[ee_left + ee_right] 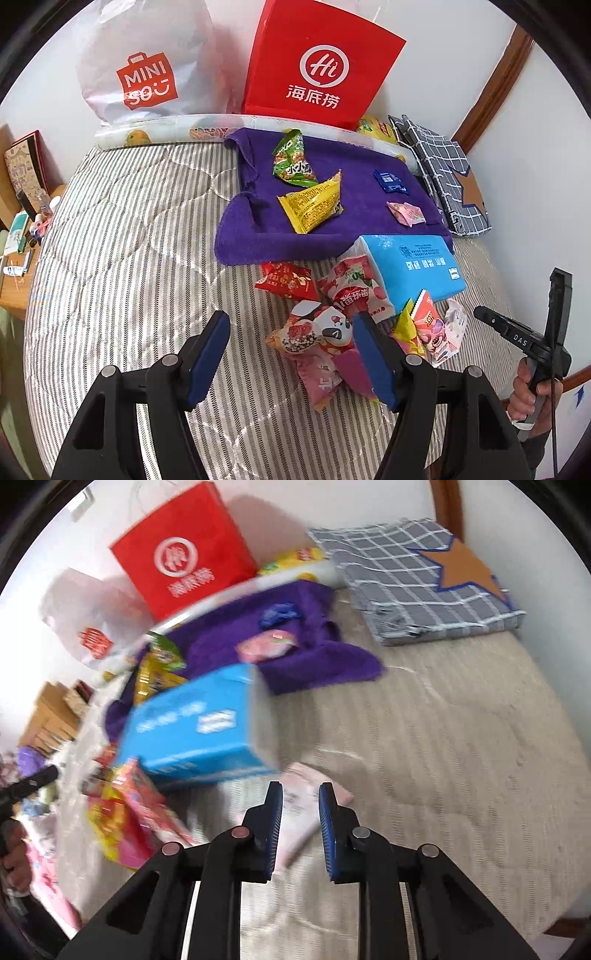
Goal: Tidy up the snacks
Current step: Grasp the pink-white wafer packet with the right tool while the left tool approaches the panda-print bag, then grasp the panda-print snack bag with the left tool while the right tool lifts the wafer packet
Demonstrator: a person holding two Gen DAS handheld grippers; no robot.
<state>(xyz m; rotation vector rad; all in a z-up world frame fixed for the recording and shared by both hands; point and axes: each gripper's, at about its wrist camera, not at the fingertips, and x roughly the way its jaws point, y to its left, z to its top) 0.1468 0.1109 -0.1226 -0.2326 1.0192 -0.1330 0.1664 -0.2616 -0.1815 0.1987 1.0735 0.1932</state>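
The left gripper [291,350] is held over the striped mattress [129,240] with its jaws apart and nothing between the pads. A heap of snack packets [332,325] is seen just ahead of its right finger, touching it in part.

Beyond the heap, a blue tissue pack [417,266] is found at the near edge of a purple towel [266,221]. On the towel, further ahead, a green packet [293,160], a yellow packet [314,206], a small blue sachet [389,181] and a pink sweet [406,213] are laid apart from one another.

The right gripper [301,801] is seen with its jaws drawn together on a pale pink packet [299,816], which lies between the pads. The right wrist view is blurred. Behind the towel, a red bag [317,66] and a white bag [144,62] are stood against the wall.
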